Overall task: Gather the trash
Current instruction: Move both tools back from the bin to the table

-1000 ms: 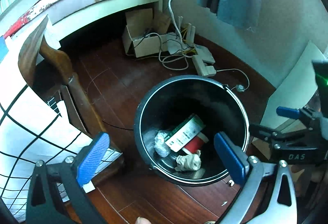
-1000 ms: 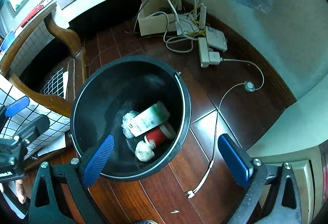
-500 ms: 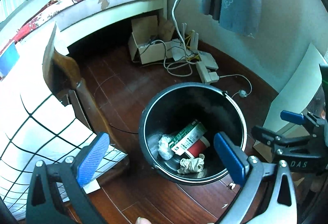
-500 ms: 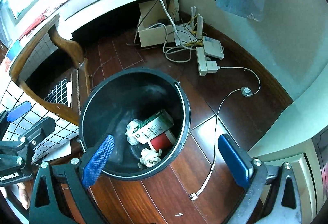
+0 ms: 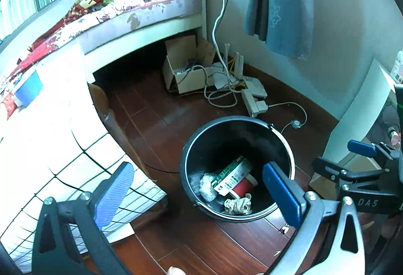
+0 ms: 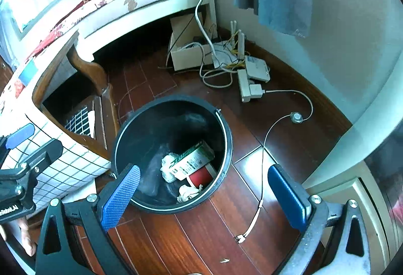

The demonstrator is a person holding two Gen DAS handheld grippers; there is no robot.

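Both tongs, left (image 5: 199, 195) and right (image 6: 205, 194), hang spread and empty above the black bin (image 6: 228, 149), which stands on the floor just ahead of and below them; a carton (image 6: 191, 161), cup (image 6: 201, 175) and crumpled paper (image 6: 189, 192) lie inside, slightly nearer the right tongs.

- Left gripper (image 5: 199, 195): lower part of the left wrist frame, blue-padded fingers spread wide, nothing between them.
- Right gripper (image 6: 205, 195): lower part of the right wrist frame, fingers likewise spread wide and empty.
- A fingertip (image 5: 175, 271) shows at the bottom edge.
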